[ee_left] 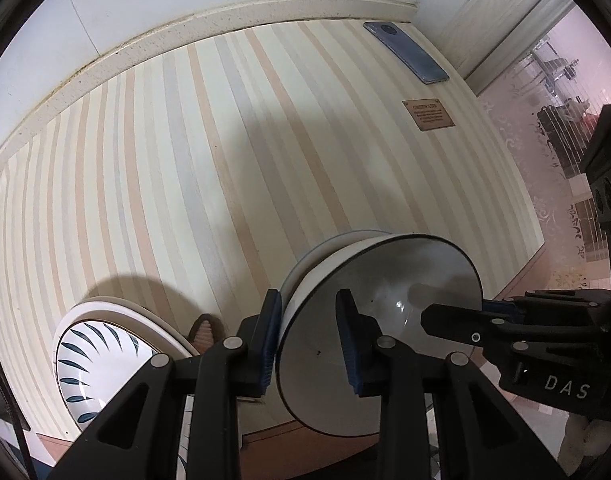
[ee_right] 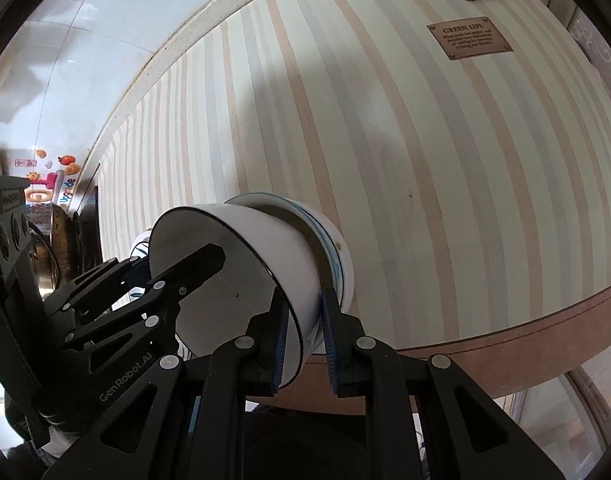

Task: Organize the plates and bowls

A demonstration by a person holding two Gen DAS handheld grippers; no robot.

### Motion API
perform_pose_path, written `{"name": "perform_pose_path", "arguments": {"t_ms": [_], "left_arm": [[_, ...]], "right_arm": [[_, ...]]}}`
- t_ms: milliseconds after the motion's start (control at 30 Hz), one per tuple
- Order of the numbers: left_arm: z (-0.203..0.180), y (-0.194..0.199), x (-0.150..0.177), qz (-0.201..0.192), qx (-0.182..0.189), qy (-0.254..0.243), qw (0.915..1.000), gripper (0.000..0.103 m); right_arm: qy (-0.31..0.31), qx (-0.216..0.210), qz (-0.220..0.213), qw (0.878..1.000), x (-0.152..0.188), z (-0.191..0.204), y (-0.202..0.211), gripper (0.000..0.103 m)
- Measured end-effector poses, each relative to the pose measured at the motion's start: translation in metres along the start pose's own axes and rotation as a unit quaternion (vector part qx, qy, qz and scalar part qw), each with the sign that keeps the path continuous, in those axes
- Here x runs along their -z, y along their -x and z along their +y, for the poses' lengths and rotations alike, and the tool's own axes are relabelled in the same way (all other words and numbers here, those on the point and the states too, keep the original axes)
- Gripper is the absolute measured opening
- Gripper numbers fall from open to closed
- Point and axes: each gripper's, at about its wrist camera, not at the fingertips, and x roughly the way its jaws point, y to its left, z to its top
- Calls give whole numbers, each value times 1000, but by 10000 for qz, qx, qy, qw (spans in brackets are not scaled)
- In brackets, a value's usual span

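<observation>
White enamel with a thin black rim: the bowl (ee_left: 381, 332) is pinched on opposite walls by both tools, the left hand-held gripper (ee_left: 311, 340) nearly shut on its left wall and the right hand-held gripper (ee_right: 303, 340) nearly shut on its right wall. It hangs directly below both, its mouth facing up toward them, nested into a second bowl (ee_right: 337, 248) resting on the striped desk (ee_left: 185, 160). A leaf-patterned plate (ee_left: 93, 364) lies near left. Readable writing: "GREEN LIFE" on a brown label (ee_right: 469, 38), "DAS" and "GenRobot.AI" on the tools. A phone (ee_left: 407, 52) lies far right.
</observation>
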Motion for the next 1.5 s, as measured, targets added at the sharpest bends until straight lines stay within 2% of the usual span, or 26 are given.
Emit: {"name": "perform_pose_path", "arguments": {"t_ms": [167, 267, 367, 433, 500, 533, 567, 600, 667, 700, 767, 867, 1033, 1200, 1267, 1367, 1500], "left_arm": [[5, 4, 2, 9, 36, 107, 9999, 25], [9, 16, 4, -145, 104, 171, 9997, 26], [9, 37, 6, -346, -8, 100, 9994, 26], [9, 53, 9, -516, -35, 47, 9987, 26], [7, 68, 12, -647, -47, -59, 9979, 28], [7, 76, 14, -720, -31, -105, 9973, 32], [7, 84, 16, -787, 18, -142, 9968, 37], [7, 93, 19, -853, 50, -162, 9962, 37], [7, 109, 23, -1025, 57, -221, 9945, 40], [7, 114, 25, -1087, 45, -237, 9938, 45], [9, 126, 28, -1246, 53, -287, 9918, 81], [8, 140, 32, -1472, -122, -437, 9881, 92], [14, 153, 40, -1480, 100, -299, 9885, 93], [15, 154, 44, -1420, 213, -263, 9893, 93], [17, 144, 43, -1289, 212, -207, 9912, 93], [24, 118, 36, -998, 400, -36, 9942, 93], [38, 76, 23, -516, 448, 215, 9974, 93]], "right_arm": [[64, 164, -14, 9998, -1, 6, 1, 19], [62, 214, -69, 9997, 0, 7, 6, 21], [86, 233, -212, 9995, 5, 9, 18, 22], [151, 372, -366, 9985, 11, 14, 29, 34], [218, 444, -576, 9971, 20, 21, 43, 59], [239, 454, -678, 9964, 24, 24, 50, 66], [265, 450, -824, 9952, 29, 28, 58, 78], [293, 458, -962, 9939, 33, 32, 66, 86], [302, 496, -1179, 9913, 44, 38, 79, 89], [260, 500, -1277, 9902, 49, 40, 86, 94], [189, 500, -1429, 9883, 58, 44, 97, 97], [225, 696, -1701, 9827, 73, 53, 115, 99], [292, 841, -1963, 9765, 93, 68, 138, 100], [330, 738, -2024, 9760, 105, 73, 147, 101], [305, 705, -2009, 9766, 104, 69, 143, 101], [257, 592, -1851, 9806, 96, 58, 127, 101], [120, 187, -1494, 9885, 77, 36, 91, 101]]}}
